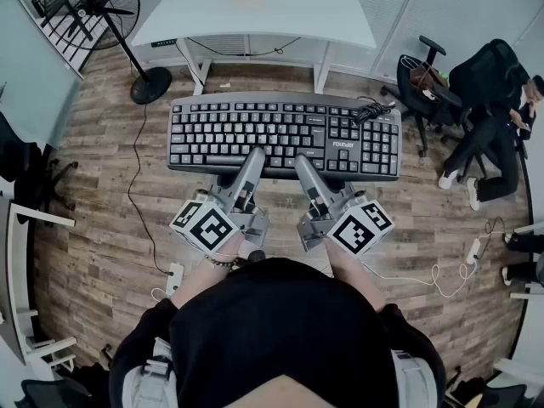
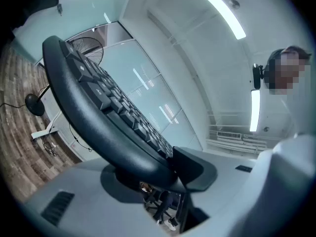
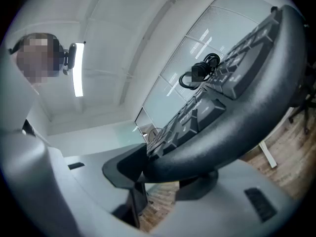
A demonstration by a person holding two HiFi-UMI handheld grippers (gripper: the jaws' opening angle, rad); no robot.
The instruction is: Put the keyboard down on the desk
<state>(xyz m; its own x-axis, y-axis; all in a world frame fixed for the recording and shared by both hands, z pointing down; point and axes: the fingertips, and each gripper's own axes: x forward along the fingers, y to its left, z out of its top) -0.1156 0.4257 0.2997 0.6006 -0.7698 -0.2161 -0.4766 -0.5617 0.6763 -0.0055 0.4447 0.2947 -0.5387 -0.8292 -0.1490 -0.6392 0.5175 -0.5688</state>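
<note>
The black keyboard (image 1: pixel 285 134) is in the air, not on the white bench (image 1: pixel 255 15). It hangs level, keys up, over the wooden floor (image 1: pixel 93 228), and in the head view it sits on the near side of the bench top. Its cable (image 1: pixel 371 109) lies coiled on the keys at the far right corner.

Both tools carry it by the near long edge. The left hand-held gripper (image 1: pixel 252 161) is clenched on that edge left of the middle: in the left gripper view 1 jaw lies over the keys and the other under the case. The right hand-held gripper (image 1: pixel 304 167) grips the same edge just right of the middle in the same way, and its own view shows the rim pinched between the 2 jaws.

So the pick-up looks done and the carry seems partly done. What is left, as I judge it:
- bringing the keyboard forward over the bench top
- lowering it until the underside rests flat
- letting go with both hand-held grippers
</note>
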